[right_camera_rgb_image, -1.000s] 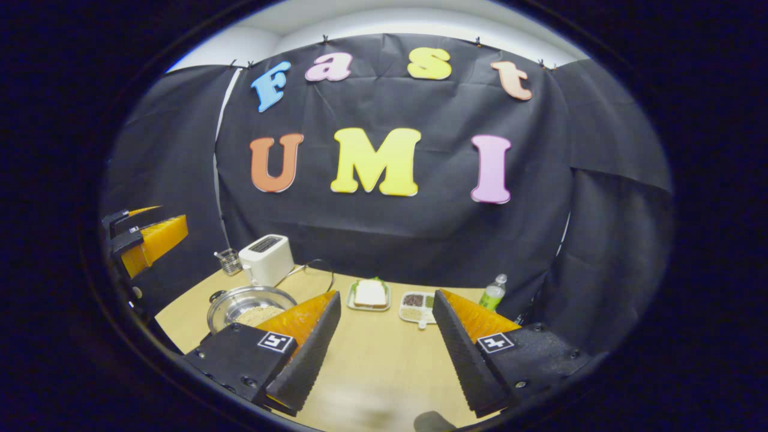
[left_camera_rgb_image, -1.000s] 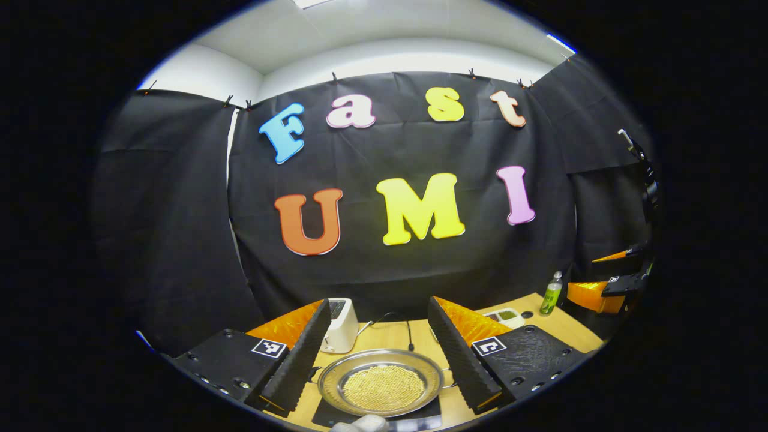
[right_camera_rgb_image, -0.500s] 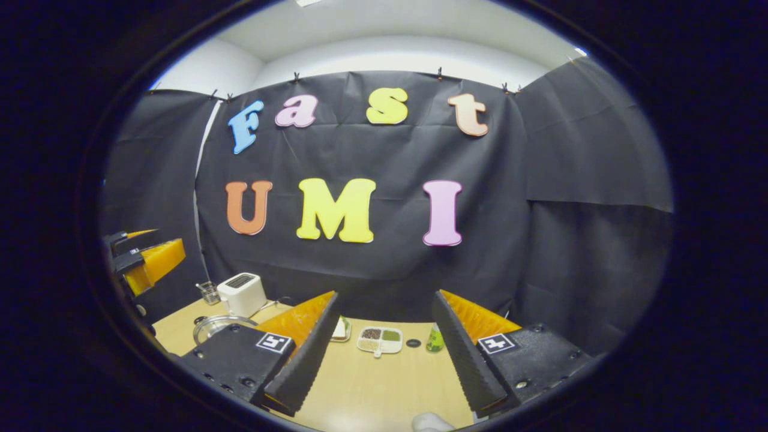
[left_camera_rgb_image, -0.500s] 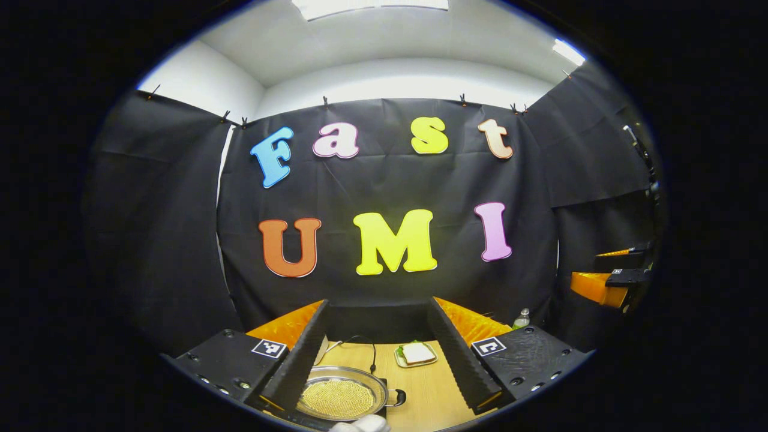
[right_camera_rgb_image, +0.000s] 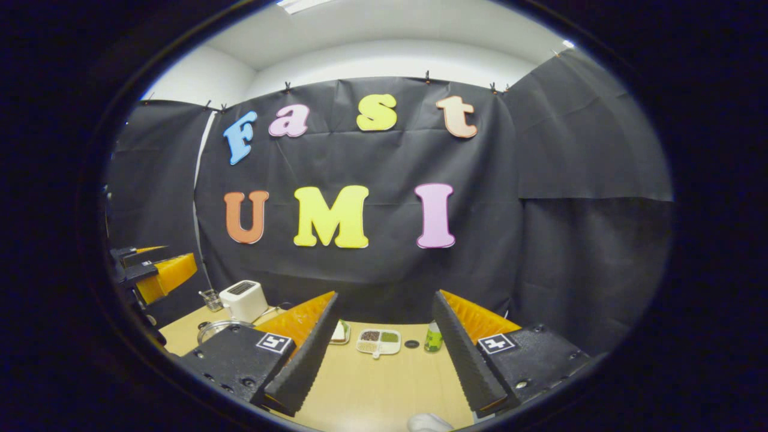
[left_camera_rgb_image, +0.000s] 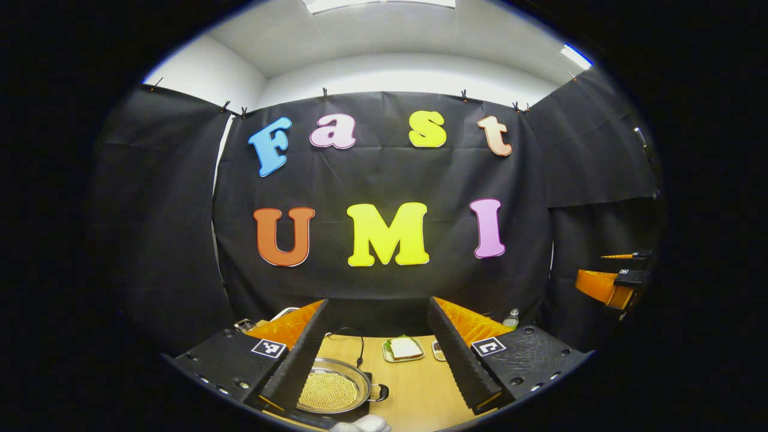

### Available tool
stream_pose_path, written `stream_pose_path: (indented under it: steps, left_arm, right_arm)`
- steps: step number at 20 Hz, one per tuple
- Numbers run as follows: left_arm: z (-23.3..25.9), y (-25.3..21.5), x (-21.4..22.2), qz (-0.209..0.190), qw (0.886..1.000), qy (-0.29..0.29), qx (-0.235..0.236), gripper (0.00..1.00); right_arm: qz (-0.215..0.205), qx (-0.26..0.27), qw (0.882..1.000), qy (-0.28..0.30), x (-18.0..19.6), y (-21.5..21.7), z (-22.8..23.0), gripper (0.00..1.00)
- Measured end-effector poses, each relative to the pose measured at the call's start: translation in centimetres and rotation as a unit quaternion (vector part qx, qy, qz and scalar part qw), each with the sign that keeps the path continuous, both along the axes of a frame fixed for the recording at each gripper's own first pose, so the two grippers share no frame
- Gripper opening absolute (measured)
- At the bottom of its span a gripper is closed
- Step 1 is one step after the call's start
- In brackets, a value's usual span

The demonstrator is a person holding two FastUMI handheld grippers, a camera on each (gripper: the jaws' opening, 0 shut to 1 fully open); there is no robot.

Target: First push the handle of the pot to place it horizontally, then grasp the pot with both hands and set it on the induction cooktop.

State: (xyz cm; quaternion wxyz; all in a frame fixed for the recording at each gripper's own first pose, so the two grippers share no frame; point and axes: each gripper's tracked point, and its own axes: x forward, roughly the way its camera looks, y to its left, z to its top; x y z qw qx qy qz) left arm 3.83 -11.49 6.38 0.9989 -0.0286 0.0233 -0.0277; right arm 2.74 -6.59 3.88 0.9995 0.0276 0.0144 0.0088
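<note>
A shiny steel pot (left_camera_rgb_image: pixel 333 391) holding yellowish grains rests on a flat black cooktop (left_camera_rgb_image: pixel 351 415), low in the left gripper view. Its small side handle (left_camera_rgb_image: pixel 380 393) points right. My left gripper (left_camera_rgb_image: pixel 378 303) hangs open above and behind the pot, and its left finger covers the pot's left rim. In the right gripper view the pot (right_camera_rgb_image: pixel 217 328) peeks out at the left behind a finger. My right gripper (right_camera_rgb_image: pixel 387 295) is open over bare table with nothing between its fingers. Each gripper also appears at the edge of the other's view, the right gripper (left_camera_rgb_image: pixel 609 283) and the left gripper (right_camera_rgb_image: pixel 157 275).
On the wooden table (right_camera_rgb_image: pixel 384 384) stand a white toaster (right_camera_rgb_image: pixel 243 299), a sandwich plate (left_camera_rgb_image: pixel 403 349), a divided snack tray (right_camera_rgb_image: pixel 379 341) and a green bottle (right_camera_rgb_image: pixel 433 338). A black cable (left_camera_rgb_image: pixel 360 345) runs behind the pot. A gloved hand (left_camera_rgb_image: pixel 360 425) shows at the bottom.
Both grippers have drawn back and up from the table and stay open. The pot looks smaller and has slid toward the left finger in the left gripper view.
</note>
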Motion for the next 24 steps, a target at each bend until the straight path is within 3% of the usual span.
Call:
stream_pose_path:
  steps: [23, 24]
  left_arm:
    - [0.0, 1.4, 0.0, 0.001, 1.000, 0.002, 0.004, 0.96]
    - [0.0, 1.5, 0.0, 0.002, 1.000, 0.002, 0.003, 0.89]
  right_arm:
    - [0.003, 0.003, 1.000, 0.003, 0.4, 0.7, 1.0, 0.97]
    - [0.003, 0.004, 1.000, 0.005, 0.3, 0.8, 0.9, 0.98]
